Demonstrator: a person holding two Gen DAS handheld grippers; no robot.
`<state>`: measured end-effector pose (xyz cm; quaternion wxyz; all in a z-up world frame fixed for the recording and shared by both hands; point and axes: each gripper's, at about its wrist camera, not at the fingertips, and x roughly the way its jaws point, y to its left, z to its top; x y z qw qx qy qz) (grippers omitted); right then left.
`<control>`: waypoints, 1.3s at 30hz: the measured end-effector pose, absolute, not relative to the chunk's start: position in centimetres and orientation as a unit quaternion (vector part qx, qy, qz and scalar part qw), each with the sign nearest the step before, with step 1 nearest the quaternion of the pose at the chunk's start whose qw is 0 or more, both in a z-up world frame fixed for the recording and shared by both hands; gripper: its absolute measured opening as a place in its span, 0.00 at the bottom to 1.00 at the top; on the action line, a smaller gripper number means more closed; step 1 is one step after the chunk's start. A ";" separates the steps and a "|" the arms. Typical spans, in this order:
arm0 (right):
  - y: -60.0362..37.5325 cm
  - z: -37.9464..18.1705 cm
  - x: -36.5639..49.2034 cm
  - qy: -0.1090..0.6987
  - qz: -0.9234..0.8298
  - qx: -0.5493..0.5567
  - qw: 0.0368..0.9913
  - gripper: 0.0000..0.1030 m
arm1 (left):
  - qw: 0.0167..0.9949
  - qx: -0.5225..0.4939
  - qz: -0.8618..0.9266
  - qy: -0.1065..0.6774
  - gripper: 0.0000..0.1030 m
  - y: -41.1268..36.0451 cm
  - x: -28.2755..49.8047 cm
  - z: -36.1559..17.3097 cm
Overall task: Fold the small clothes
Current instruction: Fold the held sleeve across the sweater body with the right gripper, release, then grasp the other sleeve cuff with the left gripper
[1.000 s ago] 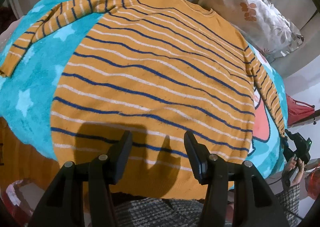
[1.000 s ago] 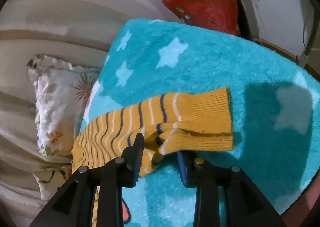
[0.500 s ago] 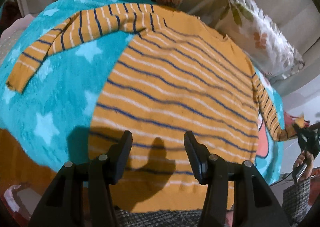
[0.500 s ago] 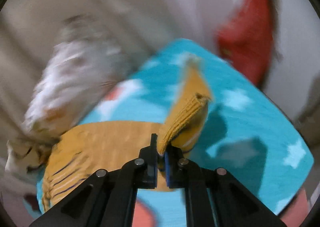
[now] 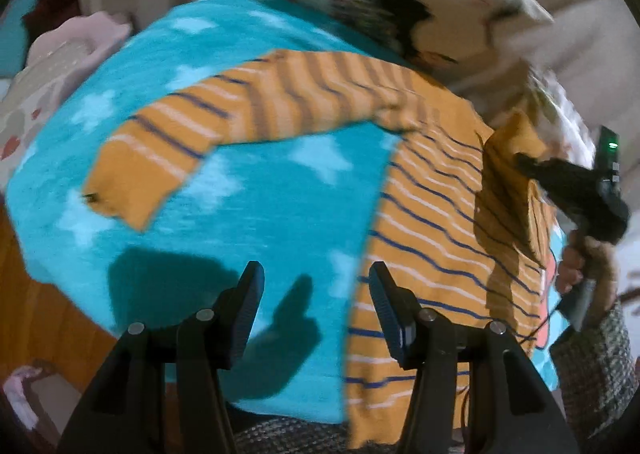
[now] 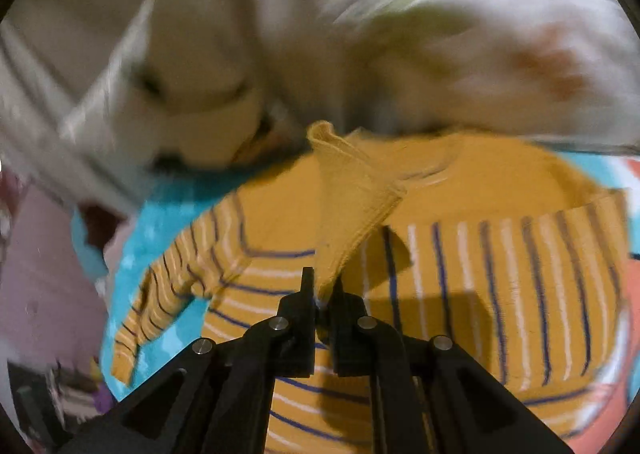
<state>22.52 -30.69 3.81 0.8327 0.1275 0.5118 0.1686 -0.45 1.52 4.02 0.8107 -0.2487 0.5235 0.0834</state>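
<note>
with the right gripper (image 6: 322, 294) clamped on the ribbed cuff (image 6: 352, 194) of the mustard striped knit sweater (image 5: 432, 222) on the turquoise star blanket (image 5: 260, 206), lay that sleeve flat across the chest; left gripper (image 5: 316, 310) hovers open, empty.

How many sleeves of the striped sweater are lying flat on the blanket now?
1. One sleeve lies spread on the teal star blanket. The other sleeve's cuff is pinched in the right gripper and lifted over the sweater body.
</note>
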 end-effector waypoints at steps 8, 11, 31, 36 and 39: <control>-21.9 -1.8 24.4 0.556 0.168 0.033 0.813 0.12 | 0.795 -0.268 0.120 0.531 0.52 7.7 -2.7 2.9; -19.2 -1.5 24.2 0.551 0.191 -0.001 0.812 0.36 | 0.793 -0.269 0.129 0.531 0.52 8.9 -2.5 2.7; -18.4 -0.4 15.0 0.571 0.237 -0.001 0.786 0.50 | 0.807 -0.101 0.083 0.575 0.18 10.3 2.0 -0.5; -20.7 0.4 14.8 0.569 0.214 0.026 0.794 0.50 | 0.811 -0.194 0.110 0.540 0.05 16.2 4.2 1.4; -21.2 0.7 14.6 0.566 0.206 0.032 0.797 0.50 | 0.820 -0.220 0.175 0.499 0.05 21.0 5.8 3.4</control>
